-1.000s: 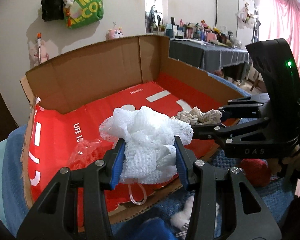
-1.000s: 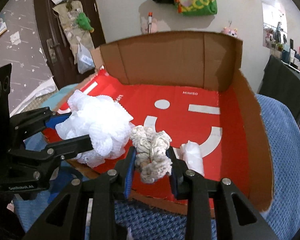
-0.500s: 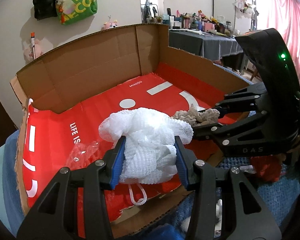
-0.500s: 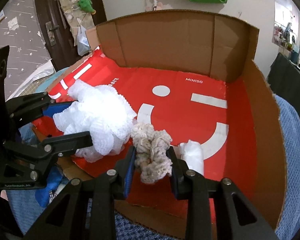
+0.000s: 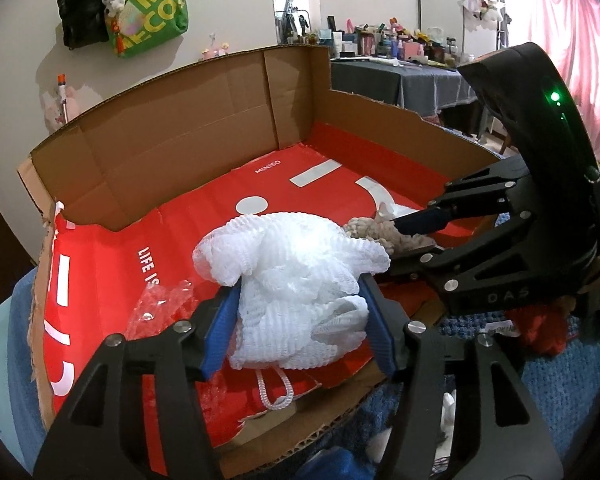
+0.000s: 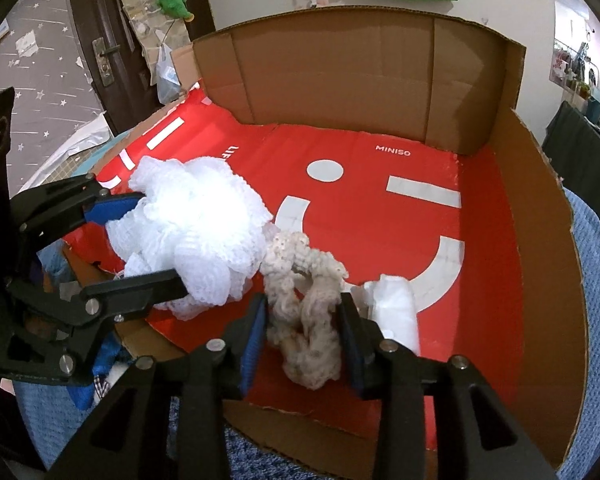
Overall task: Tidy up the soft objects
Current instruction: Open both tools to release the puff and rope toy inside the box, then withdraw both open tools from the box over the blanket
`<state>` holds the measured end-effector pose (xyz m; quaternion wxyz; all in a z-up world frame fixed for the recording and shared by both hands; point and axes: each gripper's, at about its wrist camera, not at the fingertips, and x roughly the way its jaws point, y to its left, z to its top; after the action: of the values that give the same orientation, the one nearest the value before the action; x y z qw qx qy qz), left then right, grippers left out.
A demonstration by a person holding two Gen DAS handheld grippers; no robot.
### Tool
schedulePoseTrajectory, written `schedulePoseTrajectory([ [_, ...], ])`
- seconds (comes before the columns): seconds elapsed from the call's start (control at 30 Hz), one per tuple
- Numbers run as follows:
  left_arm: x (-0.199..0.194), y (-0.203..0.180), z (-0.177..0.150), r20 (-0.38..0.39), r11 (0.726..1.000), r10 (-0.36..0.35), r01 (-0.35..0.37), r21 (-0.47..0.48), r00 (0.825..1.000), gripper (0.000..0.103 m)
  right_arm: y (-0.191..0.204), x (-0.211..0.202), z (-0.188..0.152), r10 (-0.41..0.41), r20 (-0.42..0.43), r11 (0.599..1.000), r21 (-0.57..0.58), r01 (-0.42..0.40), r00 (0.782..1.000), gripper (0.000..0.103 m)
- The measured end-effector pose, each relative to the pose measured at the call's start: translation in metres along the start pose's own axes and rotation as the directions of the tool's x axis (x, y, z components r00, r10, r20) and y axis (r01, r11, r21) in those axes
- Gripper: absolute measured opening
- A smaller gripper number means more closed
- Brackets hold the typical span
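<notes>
Left wrist view, L to R: crumpled clear plastic wrap (image 5: 162, 302) lies on the red floor of the cardboard box (image 5: 188, 136) at about 9 o'clock from centre, just beside the left gripper (image 5: 298, 324). That gripper's jaws are clenched on a white mesh bath sponge (image 5: 296, 276), blue pads pressing both sides, w/ the sponge's white cord loop (image 5: 276, 398) hanging below toward 6 o'clock over the box's torn front edge. At 3 o'clock the right gripper (image 5: 410, 236) comes in from the side, a beige woolly scrunchie (image 5: 374, 234) pinched in it & touching the sponge's right edge. Red fabric (image 5: 540, 326) sits on the blue blanket (image 5: 572, 364) at 4 o'clock, outside the box. Right wrist view, L to R: left gripper (image 6: 140, 244) enters at 9 o'clock, sponge (image 6: 196, 236) bulging out between its fingers, low over the box floor near the front-left corner. At 6 o'clock the right gripper (image 6: 304, 338) has its jaws squeezed on the scrunchie (image 6: 306, 316), which sits over the floor near the front edge (can't tell if it touches the floor). Just right of it, at 5 o'clock, a white wrapped bundle (image 6: 394, 306) lies on the red floor, on the white smile mark (image 6: 444, 264). Box wall (image 6: 540, 240) rises at 3 o'clock; blanket (image 6: 592, 320) beyond it.
</notes>
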<state>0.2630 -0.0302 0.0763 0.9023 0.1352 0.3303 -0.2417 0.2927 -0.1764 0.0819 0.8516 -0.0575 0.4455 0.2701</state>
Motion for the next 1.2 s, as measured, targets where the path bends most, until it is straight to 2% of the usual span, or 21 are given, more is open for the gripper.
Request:
schedulePoseTrajectory([
  [0.17, -0.003, 0.000, 0.001, 0.013, 1.000, -0.010, 0.010, -0.003, 1.000, 0.062, 0.000, 0.000, -0.001, -0.002, 0.004, 1.000, -0.004, 0.002, 1.000, 0.045],
  [0.5, -0.011, -0.001, 0.004, 0.037, 1.000, 0.006, -0.006, -0.003, 0.999, 0.070, 0.001, -0.003, -0.001, -0.009, 0.009, 1.000, -0.011, 0.009, 1.000, 0.046],
  [0.73, -0.020, 0.000, 0.004, 0.052, 0.999, 0.028, -0.027, -0.018, 0.998, 0.070, 0.002, -0.011, 0.000, -0.025, 0.025, 1.000, -0.011, 0.025, 0.999, 0.051],
  [0.87, -0.033, 0.000, 0.004, 0.085, 0.998, 0.053, -0.050, -0.034, 0.995, 0.071, 0.003, -0.020, 0.000, -0.036, 0.041, 0.999, -0.011, 0.037, 0.998, 0.052],
  [0.93, -0.043, -0.001, 0.004, 0.104, 0.997, 0.068, -0.064, -0.043, 0.992, 0.076, 0.004, -0.027, 0.000, -0.045, 0.053, 0.999, -0.007, 0.045, 0.998, 0.054],
  [1.07, -0.065, -0.002, 0.005, 0.147, 0.994, 0.098, -0.088, -0.072, 0.984, 0.078, 0.006, -0.044, 0.001, -0.057, 0.087, 0.998, -0.003, 0.057, 0.995, 0.059],
  [1.2, -0.089, -0.006, 0.004, 0.185, 0.988, 0.137, -0.119, -0.103, 0.973, 0.087, 0.014, -0.068, 0.001, -0.075, 0.137, 0.997, -0.007, 0.077, 0.988, 0.064],
])
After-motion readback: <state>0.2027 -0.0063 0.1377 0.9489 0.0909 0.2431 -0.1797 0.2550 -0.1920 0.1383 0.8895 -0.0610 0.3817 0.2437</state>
